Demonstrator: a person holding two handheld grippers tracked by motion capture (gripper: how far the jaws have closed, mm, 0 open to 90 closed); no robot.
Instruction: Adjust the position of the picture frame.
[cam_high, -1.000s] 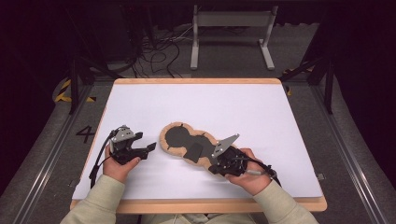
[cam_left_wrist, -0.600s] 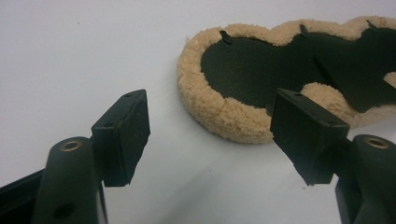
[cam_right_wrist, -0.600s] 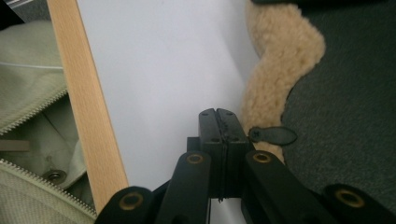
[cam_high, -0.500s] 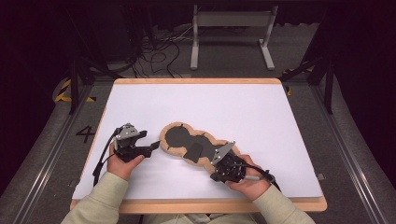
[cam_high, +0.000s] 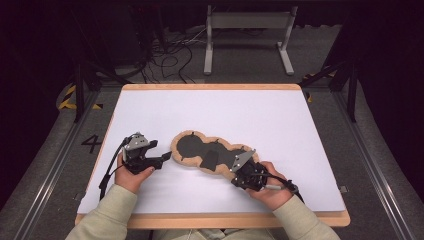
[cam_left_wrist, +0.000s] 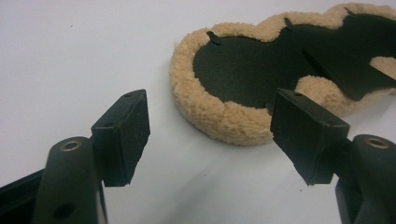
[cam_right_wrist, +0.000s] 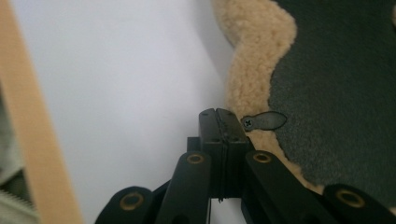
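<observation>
One white-topped bench (cam_high: 250, 115) with a pale wooden rim carries the long, lobed tan fleece pad with dark felt centre (cam_high: 192, 147), its long axis running from left-far to right-near between both hands. Left tool (cam_left_wrist: 210, 128), jaws spread and empty, faces the pad's rounded end just ahead, nothing between; right tool (cam_right_wrist: 219, 122), jaws pressed together on nothing, rests beside the fleece edge by a small dark screwed tab (cam_right_wrist: 264, 121).

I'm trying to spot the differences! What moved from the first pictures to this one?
The left tool swung its open jaws toward the fluffy tan pad and now points at its near end, not touching. The right tool shifted only slightly at the pad's other end; its jaws are shut, with nothing visibly between them. Nothing was grabbed or let go. The pad stayed put on the white table.
</observation>
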